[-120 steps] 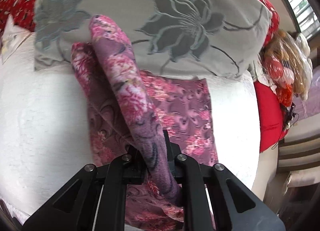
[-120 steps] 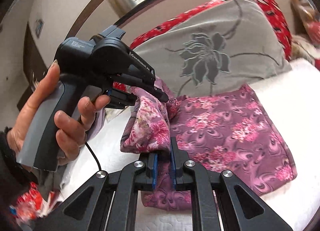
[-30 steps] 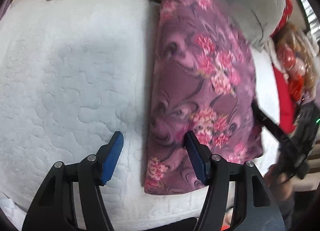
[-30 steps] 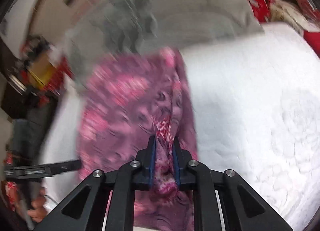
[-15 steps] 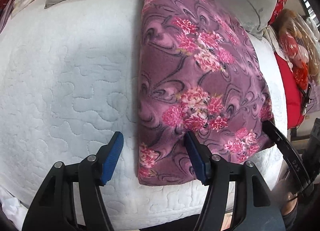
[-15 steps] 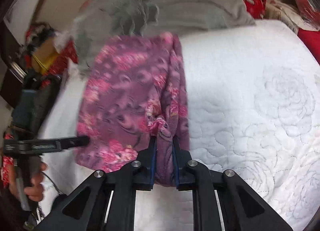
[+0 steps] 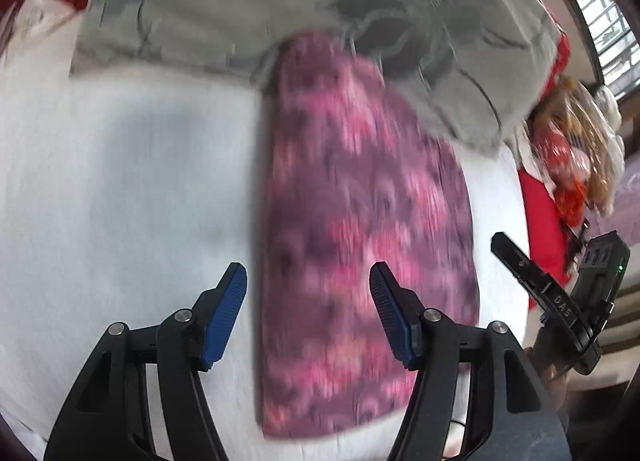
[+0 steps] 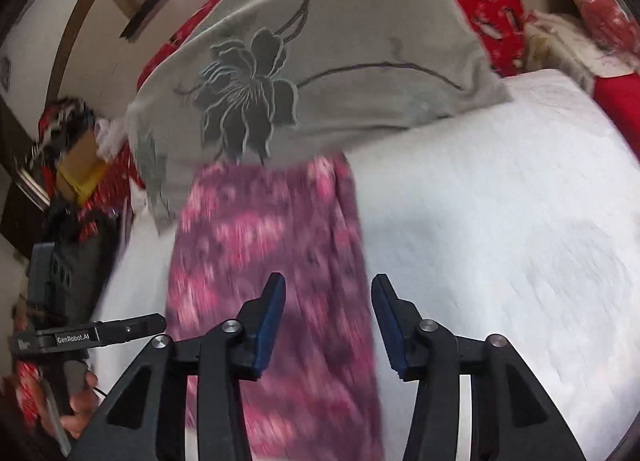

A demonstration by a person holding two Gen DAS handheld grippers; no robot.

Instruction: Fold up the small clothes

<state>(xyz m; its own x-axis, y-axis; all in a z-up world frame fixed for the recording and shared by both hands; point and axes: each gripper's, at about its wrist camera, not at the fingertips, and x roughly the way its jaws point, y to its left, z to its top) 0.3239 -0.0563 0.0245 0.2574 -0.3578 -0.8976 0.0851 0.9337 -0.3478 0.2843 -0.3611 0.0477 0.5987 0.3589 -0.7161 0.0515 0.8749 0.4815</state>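
Both the left gripper (image 7: 308, 313) and right gripper (image 8: 328, 321) gape, empty, above the folded floral garment (image 7: 360, 221). Risk: soft fleece springing open unpinned, or catching a descending pad.

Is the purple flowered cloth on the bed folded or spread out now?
Folded. The cloth lies as a narrow strip on the white bed, released: left gripper and right gripper are open.

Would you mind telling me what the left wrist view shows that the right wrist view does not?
Only the left wrist view shows the window blinds at upper right and the right tool reaching in from that side. Only the right wrist view shows the yellow item at far left and the left tool. Both show the folded floral garment lying on the white quilted bed, its far end against the grey flowered pillow, and open jaws.
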